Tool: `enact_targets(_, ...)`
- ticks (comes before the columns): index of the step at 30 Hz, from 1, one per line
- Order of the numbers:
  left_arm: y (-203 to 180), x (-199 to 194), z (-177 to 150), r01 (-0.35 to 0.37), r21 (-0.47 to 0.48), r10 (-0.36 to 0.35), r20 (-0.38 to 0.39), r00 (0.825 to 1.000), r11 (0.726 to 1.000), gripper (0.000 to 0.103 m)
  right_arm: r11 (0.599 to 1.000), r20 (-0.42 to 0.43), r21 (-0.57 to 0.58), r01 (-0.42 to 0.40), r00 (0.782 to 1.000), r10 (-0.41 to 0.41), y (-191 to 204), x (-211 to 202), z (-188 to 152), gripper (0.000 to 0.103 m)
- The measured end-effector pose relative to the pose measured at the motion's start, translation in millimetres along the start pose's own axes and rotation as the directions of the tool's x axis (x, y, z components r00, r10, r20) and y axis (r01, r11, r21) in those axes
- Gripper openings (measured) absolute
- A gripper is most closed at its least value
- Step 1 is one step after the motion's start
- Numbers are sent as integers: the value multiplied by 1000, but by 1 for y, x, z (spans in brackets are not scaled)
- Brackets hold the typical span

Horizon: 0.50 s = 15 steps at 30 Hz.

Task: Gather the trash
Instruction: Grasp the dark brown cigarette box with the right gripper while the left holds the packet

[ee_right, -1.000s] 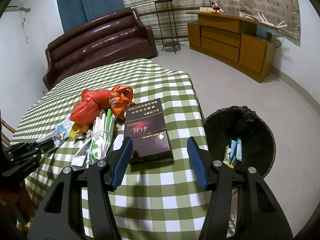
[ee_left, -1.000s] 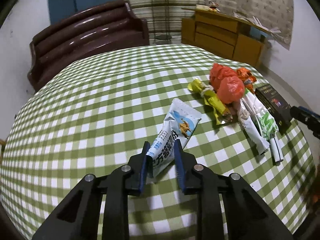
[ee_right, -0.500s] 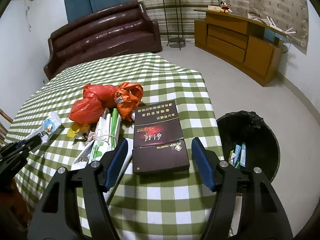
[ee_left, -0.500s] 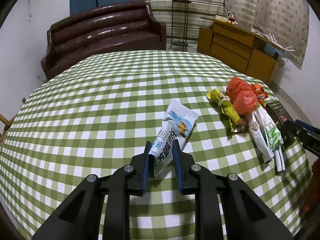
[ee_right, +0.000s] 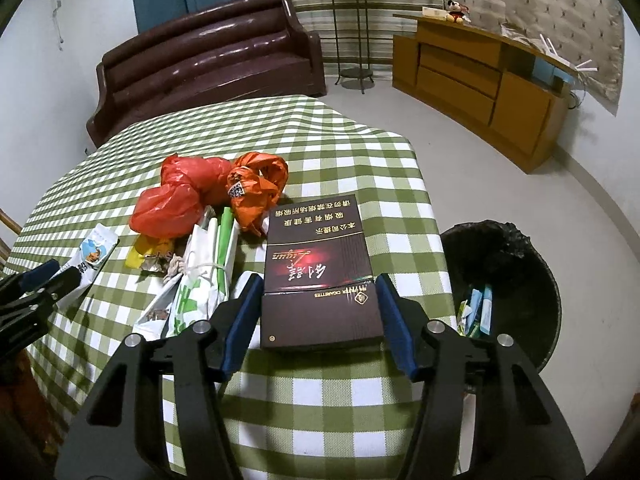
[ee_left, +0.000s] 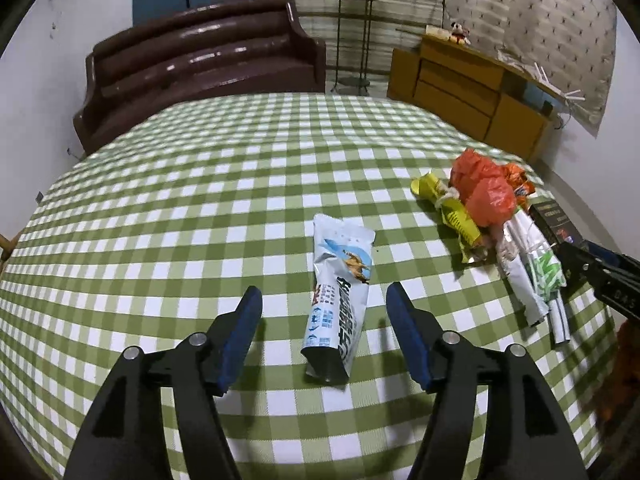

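A white and blue snack wrapper [ee_left: 340, 292] lies flat on the green checked tablecloth [ee_left: 180, 220]. My left gripper [ee_left: 323, 290] straddles it, its jaws opening and both pads well clear of it. A dark cigarette carton [ee_right: 316, 264] rests near the table's right edge. Its near end sits between the fingers of my right gripper [ee_right: 318, 279], whose jaws are closing, with a thin gap showing at each pad. Beside the carton is a heap of red plastic bags [ee_right: 176, 200], an orange bag [ee_right: 256, 188], a yellow wrapper [ee_left: 452, 212] and white and green sleeves [ee_right: 204, 276].
A black-lined trash bin [ee_right: 500, 248] stands on the floor right of the table, with several wrappers inside. A brown sofa [ee_left: 192, 64] lies beyond the table and a wooden cabinet [ee_right: 480, 80] at the back right. The table edge drops off just past the carton.
My left jaws, shut on the snack wrapper before, have spread wide and let it go onto the cloth. My right gripper has moved in over the carton's near end and narrowed slightly.
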State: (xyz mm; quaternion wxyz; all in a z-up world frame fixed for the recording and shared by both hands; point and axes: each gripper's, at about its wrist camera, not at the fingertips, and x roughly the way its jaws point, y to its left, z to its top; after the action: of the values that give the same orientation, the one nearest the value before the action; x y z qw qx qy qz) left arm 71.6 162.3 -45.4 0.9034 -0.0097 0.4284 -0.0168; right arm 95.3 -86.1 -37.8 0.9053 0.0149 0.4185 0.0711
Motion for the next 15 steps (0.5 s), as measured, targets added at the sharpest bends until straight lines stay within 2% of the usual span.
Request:
enact_targets(1, 0, 3, 0, 0, 5, 0, -13, 1000, 1000, 61, 1000, 0, 0, -2, 1000, 2, 0, 0, 0, 56)
enact_targets(3, -1, 10, 2, 0, 15, 0, -37, 999, 1000, 50, 1000, 3, -1, -5, 1000, 5, 0, -2, -1, 55)
enact_targets(5, -3, 9, 1, -5, 39, 7, -30, 1000, 999, 31, 1000, 13, 1, -4, 1000, 4, -1, -5, 0, 55)
enact_targets(6, -4, 8, 1, -3, 49, 4, -26, 1000, 999, 28, 1000, 18, 1, -4, 1000, 4, -1, -6, -1, 55)
enact_targets(15, -2, -1, -5, -9, 28, 9, 3, 1000, 1000, 26, 1000, 46, 1, -5, 999, 5, -3, -19, -7, 55)
